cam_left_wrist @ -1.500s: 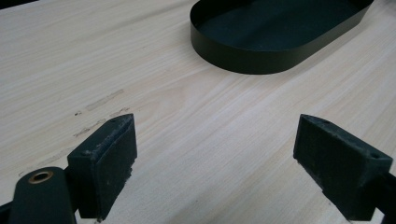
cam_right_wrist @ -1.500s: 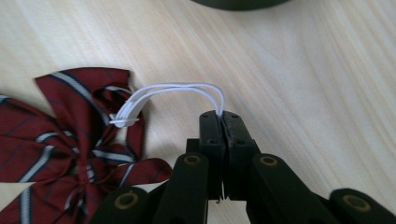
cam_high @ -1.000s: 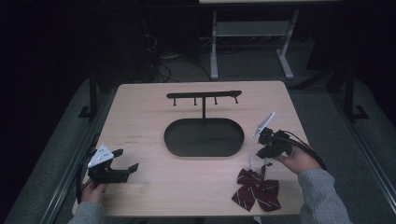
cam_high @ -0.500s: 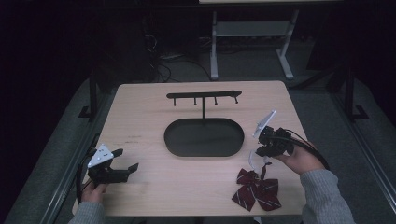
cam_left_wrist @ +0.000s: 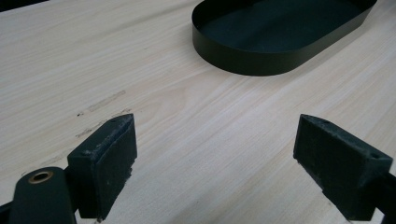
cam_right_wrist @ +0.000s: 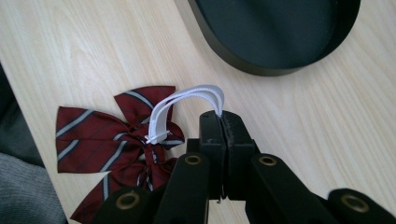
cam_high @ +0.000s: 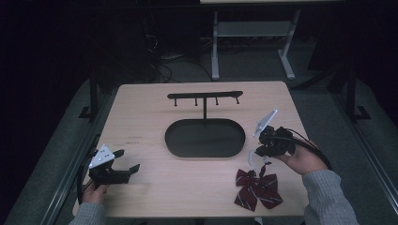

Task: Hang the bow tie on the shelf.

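A maroon striped bow tie (cam_high: pixel 258 188) (cam_right_wrist: pixel 106 140) lies on the wooden table near the front right. Its white elastic strap (cam_high: pixel 254 159) (cam_right_wrist: pixel 187 100) loops up from the knot. My right gripper (cam_high: pixel 259 151) (cam_right_wrist: pixel 222 119) is shut on the top of that strap, just above the tie. At the table's front left my left gripper (cam_high: pixel 127 160) (cam_left_wrist: pixel 215 149) sits low and open, with bare wood between its pads. A black oval tray (cam_high: pixel 205 153) (cam_left_wrist: pixel 261 65) (cam_right_wrist: pixel 261 65) lies in the middle, with a black peg rack (cam_high: pixel 205 96) rising from its far side.
The table's front edge runs close below the bow tie and my left hand. A desk frame (cam_high: pixel 253 33) and cables stand on the dark floor beyond the table. Bare wood stretches between my left gripper and the tray.
My right gripper has risen slightly with the strap, drawing the loop taut above the tie. The left gripper has stayed put.
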### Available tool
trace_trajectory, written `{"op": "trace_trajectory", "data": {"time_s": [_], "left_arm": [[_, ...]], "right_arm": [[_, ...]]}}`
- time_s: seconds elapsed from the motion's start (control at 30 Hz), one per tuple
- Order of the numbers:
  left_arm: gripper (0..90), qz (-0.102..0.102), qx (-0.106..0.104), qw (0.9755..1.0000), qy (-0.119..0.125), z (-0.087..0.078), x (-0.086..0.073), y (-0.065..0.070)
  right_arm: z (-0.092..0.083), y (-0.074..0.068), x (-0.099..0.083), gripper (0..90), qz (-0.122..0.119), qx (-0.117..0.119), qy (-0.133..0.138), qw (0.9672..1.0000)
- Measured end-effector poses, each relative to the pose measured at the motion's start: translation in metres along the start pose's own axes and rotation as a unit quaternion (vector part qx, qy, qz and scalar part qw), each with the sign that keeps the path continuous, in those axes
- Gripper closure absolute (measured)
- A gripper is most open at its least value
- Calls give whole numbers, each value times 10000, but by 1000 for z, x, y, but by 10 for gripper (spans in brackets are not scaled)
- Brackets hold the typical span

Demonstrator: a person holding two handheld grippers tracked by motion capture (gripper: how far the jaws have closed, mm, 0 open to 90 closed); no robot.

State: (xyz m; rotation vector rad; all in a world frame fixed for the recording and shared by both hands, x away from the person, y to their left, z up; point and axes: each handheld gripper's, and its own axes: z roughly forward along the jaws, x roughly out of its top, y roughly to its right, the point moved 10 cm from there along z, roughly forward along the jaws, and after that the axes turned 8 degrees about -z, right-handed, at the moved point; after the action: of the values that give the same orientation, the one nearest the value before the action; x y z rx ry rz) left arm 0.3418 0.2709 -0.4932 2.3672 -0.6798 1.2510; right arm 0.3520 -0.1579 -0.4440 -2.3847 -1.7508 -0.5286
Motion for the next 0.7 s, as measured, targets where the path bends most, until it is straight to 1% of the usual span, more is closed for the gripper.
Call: {"op": "trace_trajectory", "data": {"time_s": [0.17, 0.47, 0.53, 0.7], "left_arm": [[129, 9, 4, 10000, 1, 0, 0, 0], [129, 25, -4, 10000, 18, 1, 1, 1], [129, 24, -3, 10000, 17, 1, 1, 1], [129, -5, 1, 10000, 8, 1, 1, 1]], "right_arm": [[-7, -2, 6, 882, -67, 18, 127, 9999], [-16, -6, 15, 883, -193, -7, 180, 9997], [-18, -6, 18, 883, -263, -33, 200, 9994], [-22, -8, 24, 883, -298, -22, 224, 9993]]}}
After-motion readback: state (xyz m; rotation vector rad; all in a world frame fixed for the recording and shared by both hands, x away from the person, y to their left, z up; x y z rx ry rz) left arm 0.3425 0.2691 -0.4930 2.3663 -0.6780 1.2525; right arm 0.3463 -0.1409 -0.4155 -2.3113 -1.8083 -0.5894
